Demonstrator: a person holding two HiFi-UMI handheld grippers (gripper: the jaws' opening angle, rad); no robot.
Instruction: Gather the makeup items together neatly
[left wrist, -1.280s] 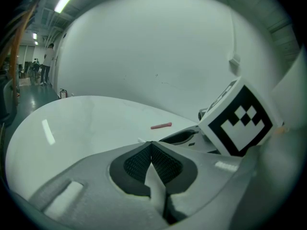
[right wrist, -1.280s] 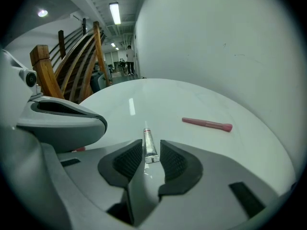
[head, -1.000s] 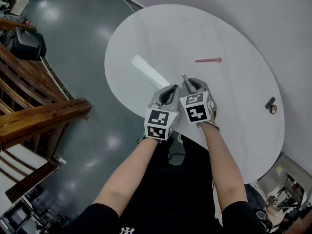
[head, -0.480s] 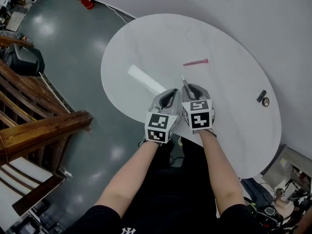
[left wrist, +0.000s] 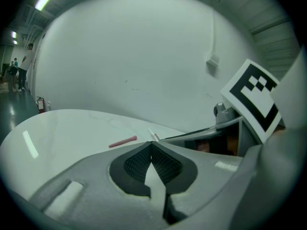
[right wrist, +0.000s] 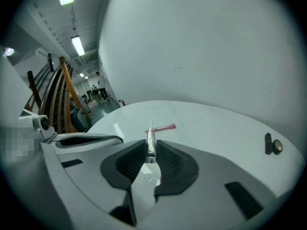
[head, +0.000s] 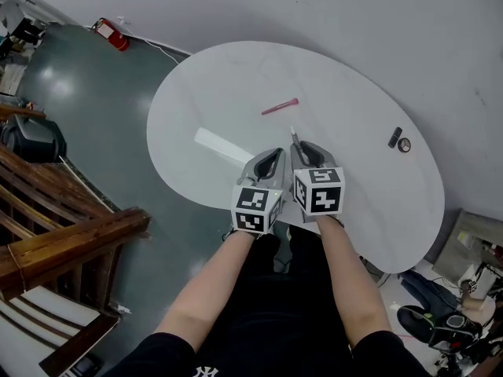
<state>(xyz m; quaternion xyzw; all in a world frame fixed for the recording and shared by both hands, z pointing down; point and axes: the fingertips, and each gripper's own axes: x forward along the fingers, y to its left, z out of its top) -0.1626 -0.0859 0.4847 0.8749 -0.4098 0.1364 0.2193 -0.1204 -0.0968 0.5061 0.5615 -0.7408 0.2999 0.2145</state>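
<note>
Footage from the head view is showing me the left claw (head: 276, 153) and the right claw (head: 298, 145) sitting side by side over the near part of the round white tabletop (head: 228, 85), marker cubes facing up. From up there I am only making out a slim tube (head: 294, 135) poking forward from the right claw, and I am not able to read either grip. The right gripper view is settling that: its dark ribbed pads (right wrist: 169, 161) are pinching the lower end of the tube, which is pointing out past the tips. In that view the tube's tip is seeming almost to meet the pink stick (right wrist: 163, 127), while the head view is showing the pink stick lying on the tabletop clearly apart from the tube, further toward the wall. The left gripper view is showing that claw's pads pressed together at the tips with nothing between them, and the right claw's marker cube crowding in at its right. Only the head view and the right gripper view are giving me the small black piece (head: 395, 137) and the little ring (head: 404, 144) just beside it, lying well apart from the rest near the tabletop's right edge. The head view alone is taking in the wooden frame (head: 71, 238) and a red fire extinguisher (head: 110, 34) on the grey floor (head: 78, 93).
</note>
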